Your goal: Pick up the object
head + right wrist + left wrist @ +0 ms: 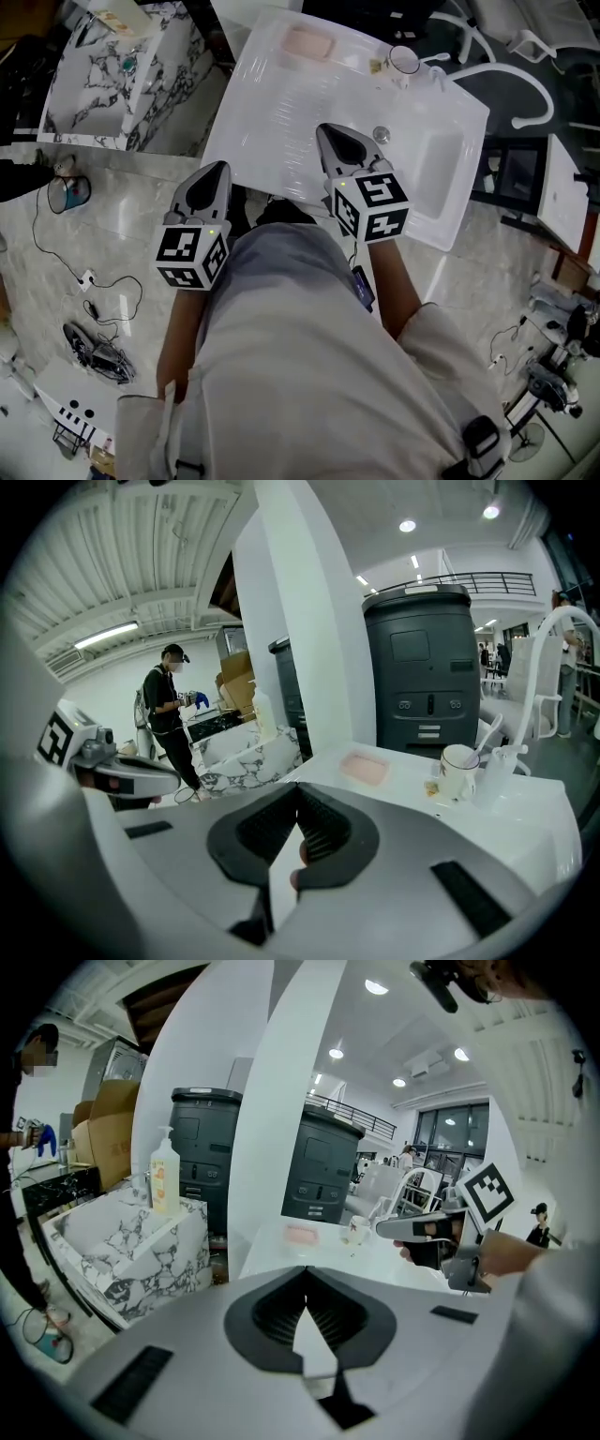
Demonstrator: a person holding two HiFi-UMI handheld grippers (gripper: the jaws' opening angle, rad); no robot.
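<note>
Nearest to the wearer, the left gripper hangs at the near left corner of the white counter. Its jaws are together, with nothing between them. The right gripper reaches over the counter's near edge. Its jaws are pressed together too, and it holds nothing that can be made out.

To the left, a strip of pale floor lies open between the counter and a marbled cabinet. A thin cable trails across that floor.

On the right half of the counter, a basin is sunk in, and a small round metal piece sits beside its left rim. Ahead of both grippers the surface is bare.

Farther back, a pink block lies flat near the far left edge. A cup with a spoon in it stands near the far right, well apart from the block. The pictures do not show which of these is the object to lift, and neither gripper touches either one.

A pump bottle stands on the marbled cabinet. Dark grey bins stand beyond the counter.
</note>
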